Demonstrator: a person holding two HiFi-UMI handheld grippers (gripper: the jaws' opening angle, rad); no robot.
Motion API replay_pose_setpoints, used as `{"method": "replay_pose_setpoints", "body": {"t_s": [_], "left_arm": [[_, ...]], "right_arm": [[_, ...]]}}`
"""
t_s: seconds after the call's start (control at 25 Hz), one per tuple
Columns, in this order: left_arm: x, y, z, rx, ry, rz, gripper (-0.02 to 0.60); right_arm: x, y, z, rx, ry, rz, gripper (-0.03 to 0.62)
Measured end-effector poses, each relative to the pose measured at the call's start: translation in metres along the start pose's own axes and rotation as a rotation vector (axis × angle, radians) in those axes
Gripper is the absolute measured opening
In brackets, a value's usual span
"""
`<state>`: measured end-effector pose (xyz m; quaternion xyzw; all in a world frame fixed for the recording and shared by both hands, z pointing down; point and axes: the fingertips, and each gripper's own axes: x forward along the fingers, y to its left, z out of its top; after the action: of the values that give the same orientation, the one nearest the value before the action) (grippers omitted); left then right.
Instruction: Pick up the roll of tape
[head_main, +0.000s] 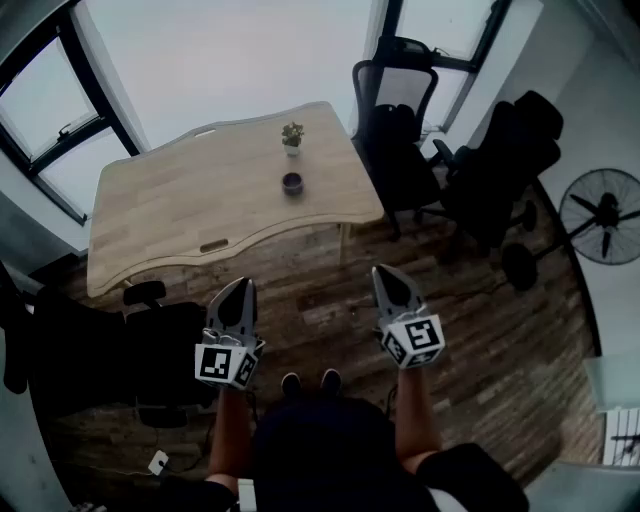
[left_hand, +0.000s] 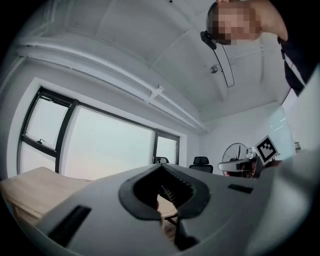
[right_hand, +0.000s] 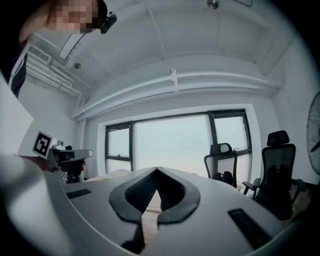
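The left claw (head_main: 245, 284) and right claw (head_main: 384, 271) are hanging closed, empty. A pot (head_main: 292, 150) at the tape roll's (head_main: 292, 183) twelve o'clock is holding a plant (head_main: 291, 130).

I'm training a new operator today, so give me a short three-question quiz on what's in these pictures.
1. True or false: the dark round roll of tape lies on the pale wooden table.
2. Multiple choice: the small green potted plant stands A) on the floor, B) on the table beyond the tape, C) on a chair.
3. What does the right claw hold?
Key: 1 true; 2 B; 3 nothing, it is shut and empty.
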<state>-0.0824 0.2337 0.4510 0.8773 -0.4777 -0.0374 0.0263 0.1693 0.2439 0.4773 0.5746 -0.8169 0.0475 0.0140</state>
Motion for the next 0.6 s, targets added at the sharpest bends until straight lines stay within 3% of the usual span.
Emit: {"method": "replay_pose_setpoints", "body": {"t_s": [0.6], "left_arm": [[0.018,-0.002,0.001,0.012,0.004,-0.01,0.006]], "right_arm": [[0.007,-0.004,0.008,-0.031,0.007,0.051,0.005]]}}
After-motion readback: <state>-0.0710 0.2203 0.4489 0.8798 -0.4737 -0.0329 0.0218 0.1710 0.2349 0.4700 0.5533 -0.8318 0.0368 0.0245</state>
